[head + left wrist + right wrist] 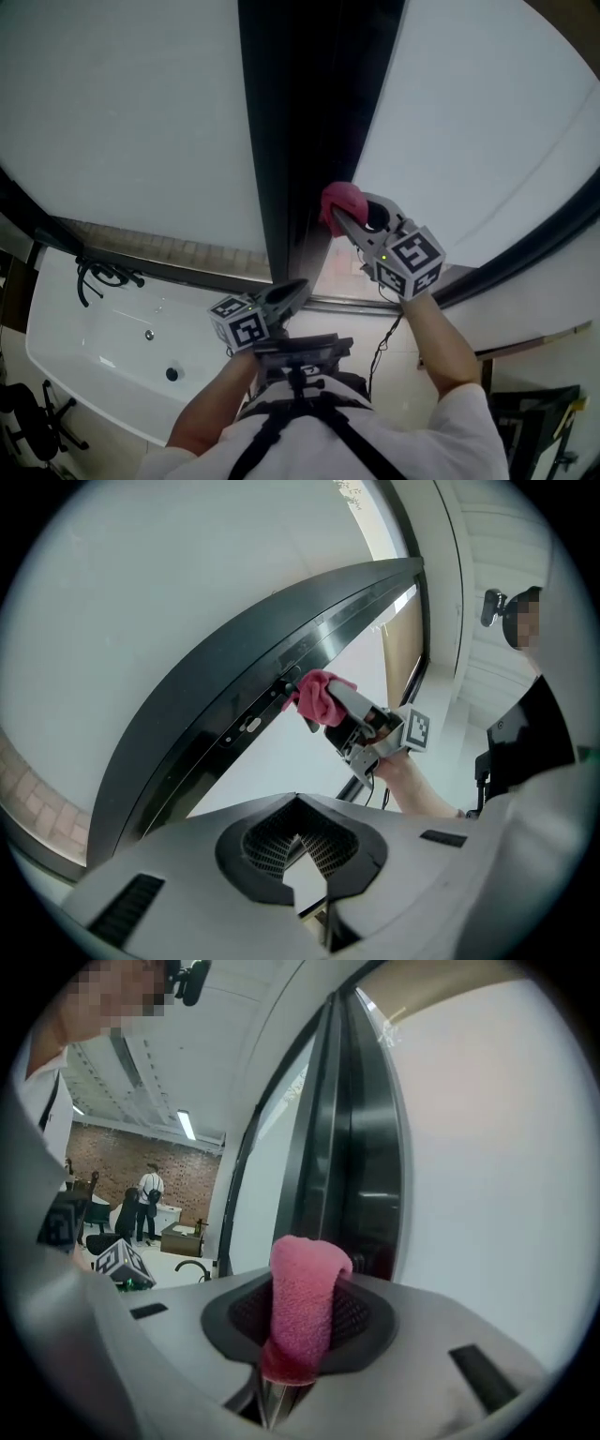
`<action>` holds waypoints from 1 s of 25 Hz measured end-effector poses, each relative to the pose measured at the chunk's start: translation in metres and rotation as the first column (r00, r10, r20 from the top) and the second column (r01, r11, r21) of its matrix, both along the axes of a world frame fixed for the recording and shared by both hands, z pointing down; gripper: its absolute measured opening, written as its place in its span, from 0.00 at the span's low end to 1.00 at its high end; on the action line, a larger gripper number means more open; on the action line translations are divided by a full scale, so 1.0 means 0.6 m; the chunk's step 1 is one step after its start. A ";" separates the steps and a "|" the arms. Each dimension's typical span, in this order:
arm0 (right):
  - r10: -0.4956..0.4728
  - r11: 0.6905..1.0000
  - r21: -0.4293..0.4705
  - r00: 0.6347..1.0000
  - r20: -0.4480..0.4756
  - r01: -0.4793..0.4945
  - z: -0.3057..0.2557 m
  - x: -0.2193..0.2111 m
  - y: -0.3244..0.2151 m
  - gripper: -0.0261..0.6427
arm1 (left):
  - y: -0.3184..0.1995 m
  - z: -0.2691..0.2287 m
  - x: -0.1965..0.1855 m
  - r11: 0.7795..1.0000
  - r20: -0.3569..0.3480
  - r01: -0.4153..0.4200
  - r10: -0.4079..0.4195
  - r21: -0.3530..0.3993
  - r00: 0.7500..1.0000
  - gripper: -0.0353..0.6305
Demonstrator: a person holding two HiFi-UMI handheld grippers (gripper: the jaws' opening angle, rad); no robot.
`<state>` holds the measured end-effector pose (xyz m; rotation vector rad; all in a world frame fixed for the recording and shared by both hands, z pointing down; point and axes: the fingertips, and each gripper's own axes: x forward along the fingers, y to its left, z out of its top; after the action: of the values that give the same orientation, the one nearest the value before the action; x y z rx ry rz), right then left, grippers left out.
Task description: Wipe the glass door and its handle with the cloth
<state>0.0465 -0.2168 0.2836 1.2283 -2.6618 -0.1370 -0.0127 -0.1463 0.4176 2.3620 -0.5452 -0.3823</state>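
A frosted glass door stands on either side of a dark upright frame. My right gripper is shut on a pink cloth, and the cloth is pressed against the right edge of the frame. In the right gripper view the cloth sticks up between the jaws, close to the frame. In the left gripper view the cloth touches the frame beside a small lock plate. My left gripper hangs lower, by the frame's foot, shut and empty. No handle shows clearly.
A white basin with a black tap lies at the lower left. A black chair stands at the left edge. A cable hangs from the right gripper. Two people stand far back by a brick wall.
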 end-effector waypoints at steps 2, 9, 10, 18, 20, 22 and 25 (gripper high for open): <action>-0.008 0.998 0.066 1.000 -0.003 0.008 -0.052 -0.010 -0.004 0.19 | -0.002 -0.011 -0.003 1.000 -0.003 -0.001 0.001 0.015 1.000 0.04; 0.013 0.934 0.356 0.999 -0.048 0.005 -0.254 -0.042 -0.020 0.19 | -0.011 -0.054 -0.023 0.997 -0.016 0.020 -0.019 0.074 1.000 0.04; 0.012 0.924 0.382 0.998 -0.057 0.010 -0.277 -0.047 -0.022 0.19 | -0.013 -0.057 -0.024 0.997 -0.013 0.022 -0.021 0.079 1.000 0.04; 0.094 0.815 0.580 0.989 -0.117 -0.009 -0.405 -0.061 -0.022 0.19 | -0.018 -0.109 -0.036 0.990 -0.056 0.067 -0.060 0.122 0.997 0.04; 0.125 0.785 0.618 0.988 -0.095 -0.040 -0.434 -0.058 -0.022 0.19 | -0.020 -0.126 -0.038 0.988 -0.079 0.074 -0.064 0.135 0.995 0.04; 0.157 0.762 0.642 0.986 -0.062 -0.081 -0.459 -0.053 -0.019 0.19 | -0.021 -0.133 -0.040 0.985 -0.077 0.081 -0.070 0.153 0.995 0.04; 0.190 0.687 0.712 0.982 0.020 -0.147 -0.507 -0.037 -0.014 0.19 | -0.027 -0.126 -0.045 0.978 -0.034 0.094 -0.089 0.186 0.995 0.04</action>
<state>0.0241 -0.2252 -0.0205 1.6192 -2.4735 -1.2605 -0.0395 -0.1624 0.3419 2.5142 -0.6323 -0.5254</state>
